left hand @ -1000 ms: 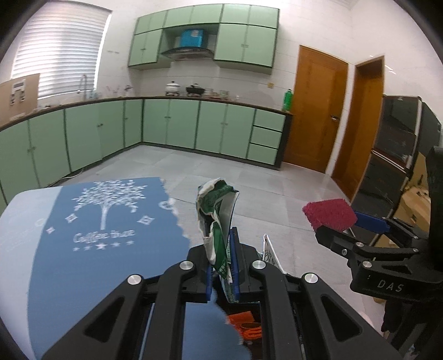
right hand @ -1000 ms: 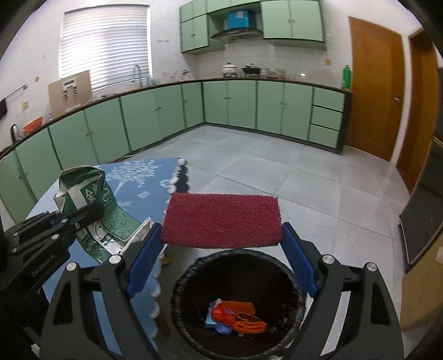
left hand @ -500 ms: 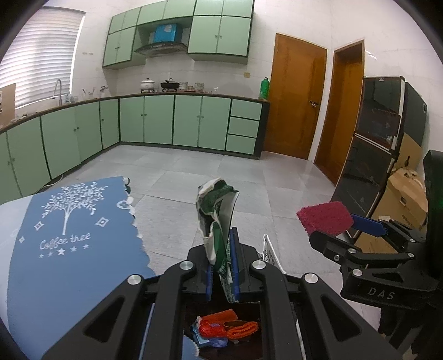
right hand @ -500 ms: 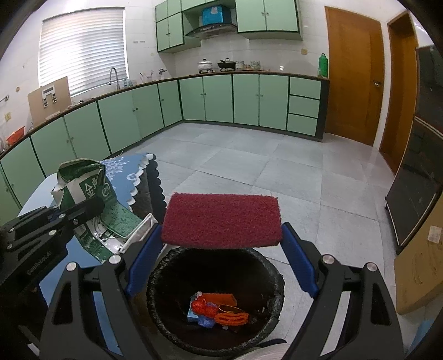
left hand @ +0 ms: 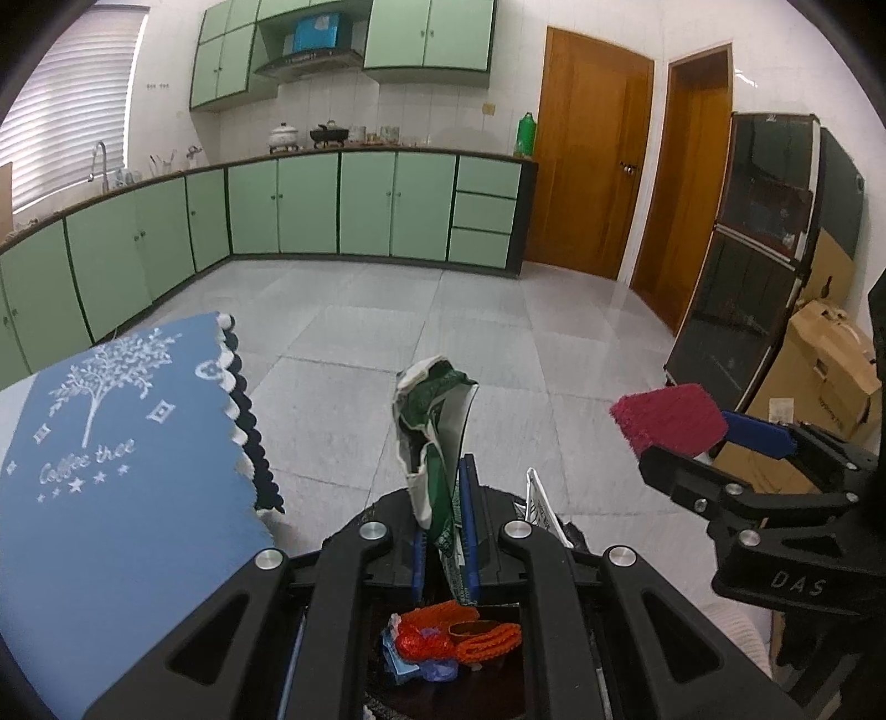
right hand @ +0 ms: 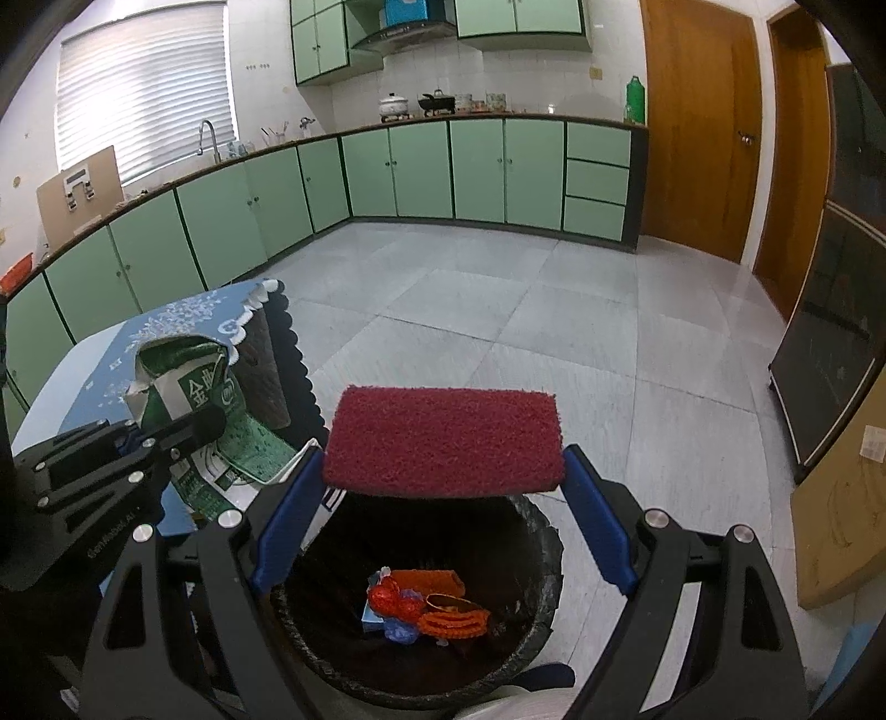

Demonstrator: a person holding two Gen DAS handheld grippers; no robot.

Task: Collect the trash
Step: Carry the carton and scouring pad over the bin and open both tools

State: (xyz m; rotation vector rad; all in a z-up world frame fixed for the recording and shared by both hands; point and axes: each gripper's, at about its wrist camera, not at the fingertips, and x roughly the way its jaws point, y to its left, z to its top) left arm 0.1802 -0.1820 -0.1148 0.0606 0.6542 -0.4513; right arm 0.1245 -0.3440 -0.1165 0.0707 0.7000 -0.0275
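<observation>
Spreading out behind both grippers is a kitchen with pale grey floor tiles (right hand: 554, 343), their surface glossy and throwing back light near the two brown wooden doors (right hand: 698, 122). Mint-green base cabinets (right hand: 476, 166) are running in an L under a dark countertop, with matching wall cabinets (left hand: 426, 33) and white wall tiles above them. A slatted blind (right hand: 144, 83) is covering the window over the sink tap. A table is standing at the left, draped in a blue cloth (left hand: 111, 487) with a scalloped white edge and a printed white tree.

Below the grippers a round trash bin (right hand: 545, 559) lined with a crinkled black bag is sitting on the floor, and orange mesh netting (right hand: 454, 617) is lying at its bottom with other small scraps.

The left gripper (left hand: 443, 531) is pinching a flattened green-and-white carton (left hand: 432, 421) between its nearly closed blue pads, the crumpled top sticking upward over the bin's near edge. The right gripper (right hand: 443, 487) is standing wide and clamping a dark red scouring pad (right hand: 443, 437) by its two short ends; the pad is rectangular, coarse and fibrous, and is hanging flat above the open bin.
</observation>
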